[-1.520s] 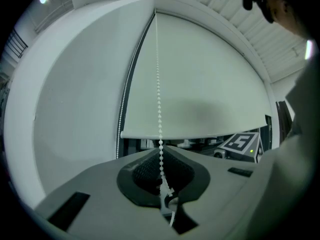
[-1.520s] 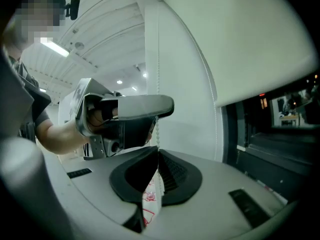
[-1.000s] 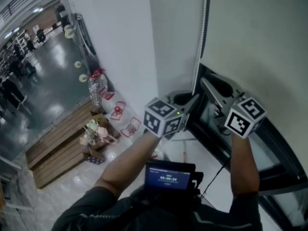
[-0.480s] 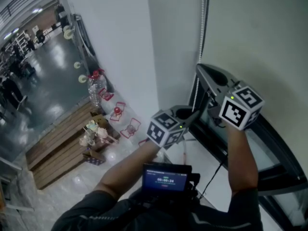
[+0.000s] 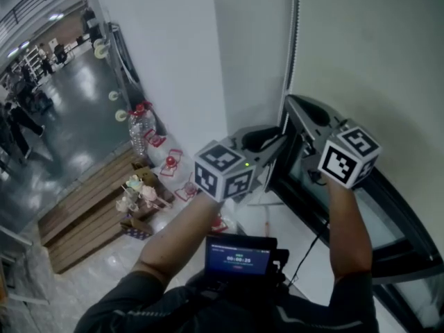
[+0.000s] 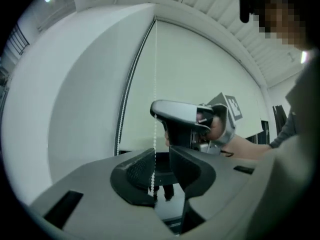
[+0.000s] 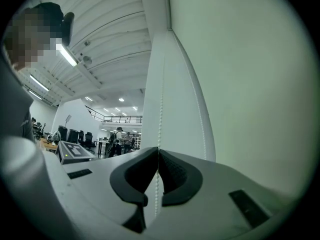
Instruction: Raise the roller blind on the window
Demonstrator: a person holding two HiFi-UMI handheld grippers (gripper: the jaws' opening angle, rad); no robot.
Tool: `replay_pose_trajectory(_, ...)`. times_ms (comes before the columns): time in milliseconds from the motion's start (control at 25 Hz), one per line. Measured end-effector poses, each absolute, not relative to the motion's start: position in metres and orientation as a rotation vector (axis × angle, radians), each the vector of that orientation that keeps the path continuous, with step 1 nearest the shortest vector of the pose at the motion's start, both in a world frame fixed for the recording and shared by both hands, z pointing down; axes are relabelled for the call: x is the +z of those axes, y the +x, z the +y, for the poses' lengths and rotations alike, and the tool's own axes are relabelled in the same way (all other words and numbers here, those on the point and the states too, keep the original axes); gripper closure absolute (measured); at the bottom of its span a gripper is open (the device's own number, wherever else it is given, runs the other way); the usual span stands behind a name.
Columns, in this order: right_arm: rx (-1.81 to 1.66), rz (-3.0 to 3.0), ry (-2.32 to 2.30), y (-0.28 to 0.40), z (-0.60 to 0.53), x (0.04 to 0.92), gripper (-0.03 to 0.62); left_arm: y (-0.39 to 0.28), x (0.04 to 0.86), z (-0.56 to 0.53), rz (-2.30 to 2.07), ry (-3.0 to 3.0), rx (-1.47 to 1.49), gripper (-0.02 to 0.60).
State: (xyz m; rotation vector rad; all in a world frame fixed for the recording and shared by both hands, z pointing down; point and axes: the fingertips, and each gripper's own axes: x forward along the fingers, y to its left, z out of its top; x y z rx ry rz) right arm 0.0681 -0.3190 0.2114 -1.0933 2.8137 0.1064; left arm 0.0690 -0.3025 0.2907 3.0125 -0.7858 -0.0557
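Observation:
The pale roller blind hangs down over the dark window frame. Its white bead chain runs down the blind's left edge. My right gripper is shut on the chain, which rises straight from its pads in the right gripper view. Just below and to the left is my left gripper. Its jaws stand open in the left gripper view, and the bead chain hangs loose in the gap. The right gripper shows above it.
A white wall borders the window on the left. Far below lie wooden pallets, water bottles and red wire stands, with people on the dark floor. A small screen sits at the person's chest.
The right gripper rose along the chain and its jaws shut on it. The left gripper dropped lower, then came back up to just under the right one.

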Motion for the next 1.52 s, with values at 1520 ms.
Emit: replay_pose_trajectory(1520, -0.142, 2.887, -1.145, 0.073, -0.312, 0.318, 0.591, 0.089, 0.362, -0.306, -0.687, 2.968, 0.096, 0.584)
